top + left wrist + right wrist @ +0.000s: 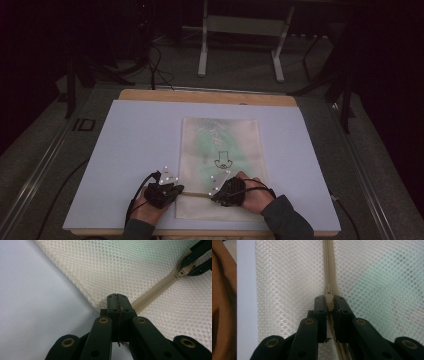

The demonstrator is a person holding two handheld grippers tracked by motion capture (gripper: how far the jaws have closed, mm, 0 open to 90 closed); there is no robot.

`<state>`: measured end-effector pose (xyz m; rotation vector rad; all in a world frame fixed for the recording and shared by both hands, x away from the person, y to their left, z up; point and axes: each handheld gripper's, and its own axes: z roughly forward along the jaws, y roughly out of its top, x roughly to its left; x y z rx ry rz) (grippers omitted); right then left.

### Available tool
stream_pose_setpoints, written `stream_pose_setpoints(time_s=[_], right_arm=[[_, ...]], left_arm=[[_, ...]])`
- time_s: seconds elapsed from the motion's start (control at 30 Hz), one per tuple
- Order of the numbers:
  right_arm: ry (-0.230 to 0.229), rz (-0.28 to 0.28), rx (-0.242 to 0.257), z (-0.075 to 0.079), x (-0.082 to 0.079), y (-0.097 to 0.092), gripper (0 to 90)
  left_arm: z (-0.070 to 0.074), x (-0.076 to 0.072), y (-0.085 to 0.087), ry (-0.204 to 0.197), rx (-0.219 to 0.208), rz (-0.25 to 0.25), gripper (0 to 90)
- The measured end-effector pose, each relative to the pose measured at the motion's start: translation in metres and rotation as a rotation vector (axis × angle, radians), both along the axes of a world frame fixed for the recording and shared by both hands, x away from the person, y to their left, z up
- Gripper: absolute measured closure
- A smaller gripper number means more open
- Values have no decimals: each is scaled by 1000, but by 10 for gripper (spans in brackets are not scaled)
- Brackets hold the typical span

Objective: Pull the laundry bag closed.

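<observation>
The left hand-held gripper (117, 301) is pinching the mesh bag (220, 135) at its corner edge. The right hand-held gripper (329, 302) is clamping the zipper pull (328, 296). Both are lying on the white surface (135, 140).

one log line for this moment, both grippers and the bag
left gripper: shut on mesh bag edge at zipper end | right gripper: shut on zipper pull | bag flat on table

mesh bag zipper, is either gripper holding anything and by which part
Both are. The right gripper is shut on the zipper pull of the mesh bag. The left gripper is shut on the bag's edge at the end of the zipper.
</observation>
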<state>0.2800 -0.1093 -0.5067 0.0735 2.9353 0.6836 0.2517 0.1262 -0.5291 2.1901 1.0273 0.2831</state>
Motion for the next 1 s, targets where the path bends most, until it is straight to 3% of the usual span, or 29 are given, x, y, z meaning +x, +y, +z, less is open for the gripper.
stream_pose_setpoints(time_s=[1.0], right_arm=[[7,-25,-5,2,0,-21,826]], left_arm=[[0,0,0,1,4,-1,894]])
